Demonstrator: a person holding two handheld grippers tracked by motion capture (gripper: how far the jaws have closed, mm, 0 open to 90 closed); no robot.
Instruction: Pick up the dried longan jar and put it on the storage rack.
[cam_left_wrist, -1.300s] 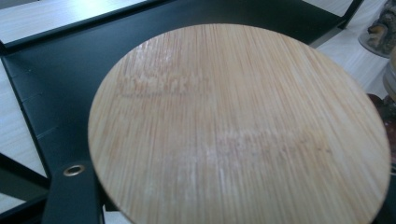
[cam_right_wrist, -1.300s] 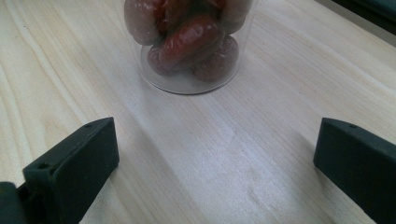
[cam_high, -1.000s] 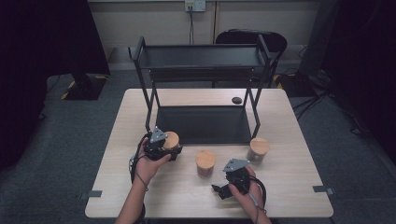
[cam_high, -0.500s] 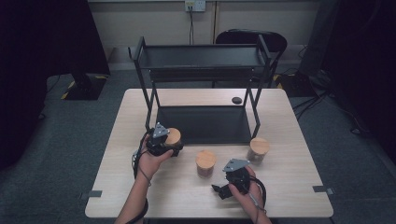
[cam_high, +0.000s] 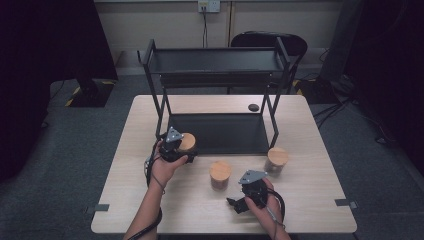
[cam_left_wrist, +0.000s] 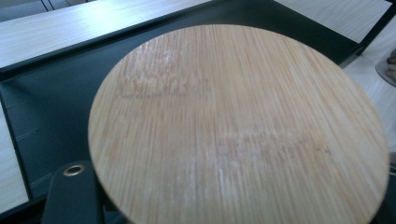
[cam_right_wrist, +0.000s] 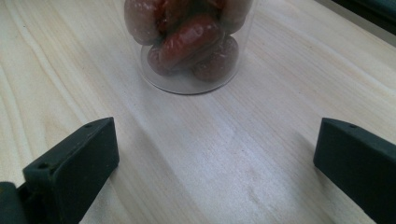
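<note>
Bamboo-lidded jar (cam_high: 186, 143) gripped by left gripper (cam_high: 172, 148); rigid, slippery glass judged, body hold preferred. Right gripper (cam_right_wrist: 215, 154) jaws wide apart, nothing held, date jar (cam_right_wrist: 189, 44) ahead.

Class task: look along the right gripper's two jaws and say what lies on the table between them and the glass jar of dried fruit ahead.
Nothing: in the right gripper view, bare wooden table separates the open right gripper from the jar.
</note>
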